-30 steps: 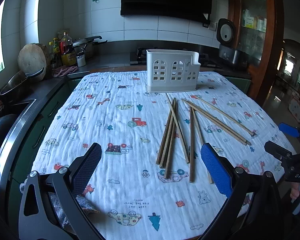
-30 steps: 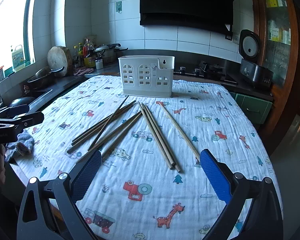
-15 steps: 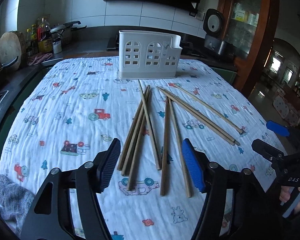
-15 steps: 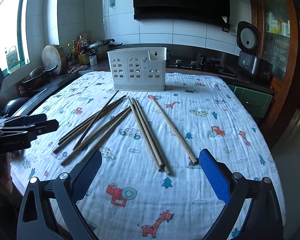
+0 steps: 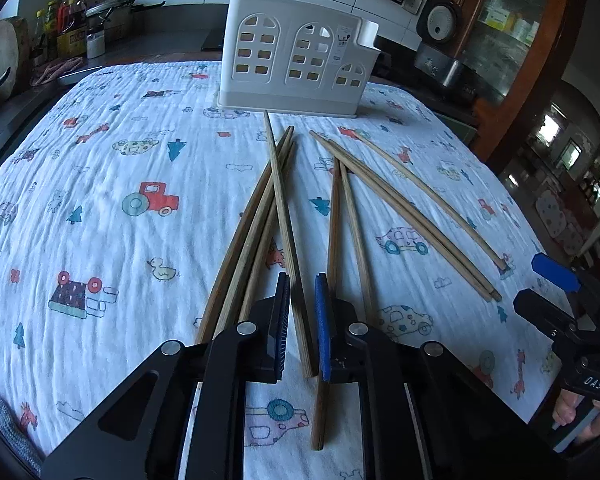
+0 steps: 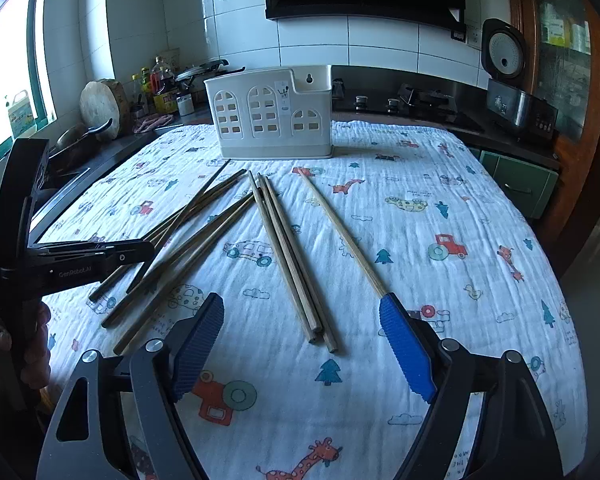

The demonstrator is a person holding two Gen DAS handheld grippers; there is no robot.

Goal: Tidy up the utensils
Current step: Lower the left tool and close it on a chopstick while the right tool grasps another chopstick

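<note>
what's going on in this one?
A person is sorting wooden chopsticks scattered on a cartoon-print cloth into a white holder at the far end; none look to be in it yet. The left hand-held gripper has its pads nearly closed around one chopstick lying across the pile. The right hand-held gripper is open and holds nothing, low over the near ends of another group.
</note>
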